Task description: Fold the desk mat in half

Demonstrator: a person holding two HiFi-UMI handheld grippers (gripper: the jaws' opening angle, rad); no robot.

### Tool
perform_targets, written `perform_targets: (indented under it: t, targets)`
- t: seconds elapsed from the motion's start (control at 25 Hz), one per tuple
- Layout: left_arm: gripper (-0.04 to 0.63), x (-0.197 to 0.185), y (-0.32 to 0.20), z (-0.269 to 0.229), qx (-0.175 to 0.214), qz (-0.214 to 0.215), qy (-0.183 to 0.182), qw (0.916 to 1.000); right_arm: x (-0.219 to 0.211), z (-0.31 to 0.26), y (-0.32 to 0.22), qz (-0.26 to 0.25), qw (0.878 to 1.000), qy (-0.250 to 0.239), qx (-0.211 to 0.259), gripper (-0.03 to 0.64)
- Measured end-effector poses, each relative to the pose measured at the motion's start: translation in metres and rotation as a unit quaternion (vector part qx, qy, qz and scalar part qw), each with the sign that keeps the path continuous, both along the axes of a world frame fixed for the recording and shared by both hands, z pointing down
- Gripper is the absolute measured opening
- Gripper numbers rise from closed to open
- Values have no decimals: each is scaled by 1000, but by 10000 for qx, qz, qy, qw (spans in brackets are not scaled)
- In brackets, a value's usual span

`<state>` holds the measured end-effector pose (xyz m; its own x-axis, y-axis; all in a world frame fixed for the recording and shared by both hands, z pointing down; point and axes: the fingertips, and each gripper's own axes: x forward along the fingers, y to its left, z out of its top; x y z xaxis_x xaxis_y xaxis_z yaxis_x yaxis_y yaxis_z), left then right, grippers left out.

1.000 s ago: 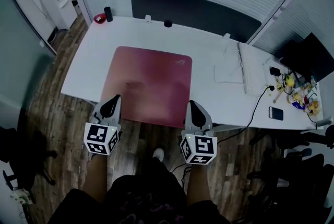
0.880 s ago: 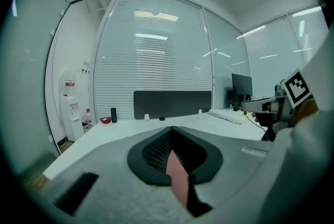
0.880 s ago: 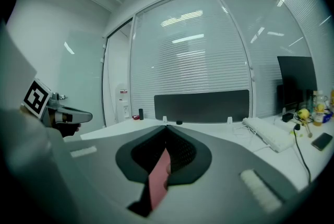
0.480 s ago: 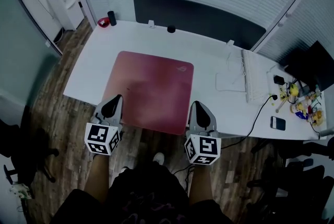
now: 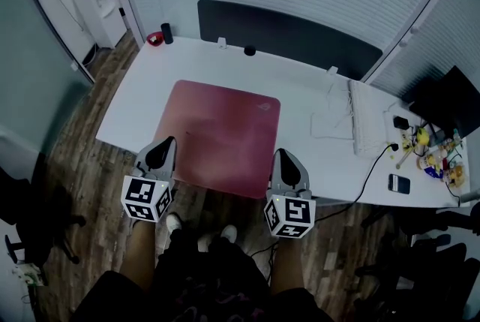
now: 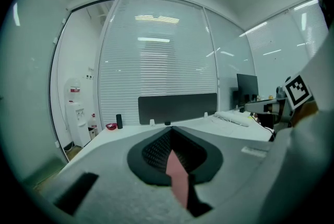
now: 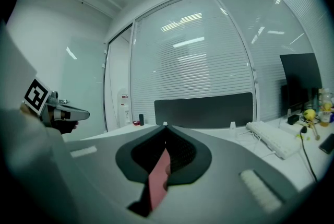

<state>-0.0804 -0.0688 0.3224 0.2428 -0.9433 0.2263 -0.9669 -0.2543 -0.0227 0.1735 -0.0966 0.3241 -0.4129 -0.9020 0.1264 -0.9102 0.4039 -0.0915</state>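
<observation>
A pink desk mat (image 5: pixel 221 134) lies flat on the white desk (image 5: pixel 307 91). Its near edge hangs at the desk's front edge. My left gripper (image 5: pixel 159 153) is shut on the mat's near left corner. My right gripper (image 5: pixel 288 164) is shut on the near right corner. In the left gripper view a strip of pink mat (image 6: pixel 178 177) is pinched between the closed jaws of the left gripper (image 6: pixel 171 130). The right gripper view shows the same pink strip (image 7: pixel 156 180) clamped in the right gripper (image 7: pixel 166 130).
A white keyboard (image 5: pixel 364 118) with cables lies right of the mat, and a phone (image 5: pixel 398 183) and small items sit further right. A dark screen panel (image 5: pixel 289 31) lines the desk's far edge. A black cylinder (image 5: pixel 166 34) and red dish (image 5: pixel 154 38) stand at the far left corner.
The desk and mat have slid slightly down and right in the head view. Both grippers stay closed on the mat's near corners. The person's feet have shifted.
</observation>
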Motion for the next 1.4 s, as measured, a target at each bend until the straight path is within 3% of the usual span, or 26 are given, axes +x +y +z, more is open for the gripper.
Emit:
perform_targets:
  t: [0.52, 1.4]
  targets:
    - [-2, -22, -21, -19, 310, 330, 127, 9989, -23, -14, -5, 296, 9994, 157, 103, 9]
    - [-2, -47, -46, 1, 119, 477, 181, 9986, -45, 13, -20, 450, 9974, 496, -253, 8]
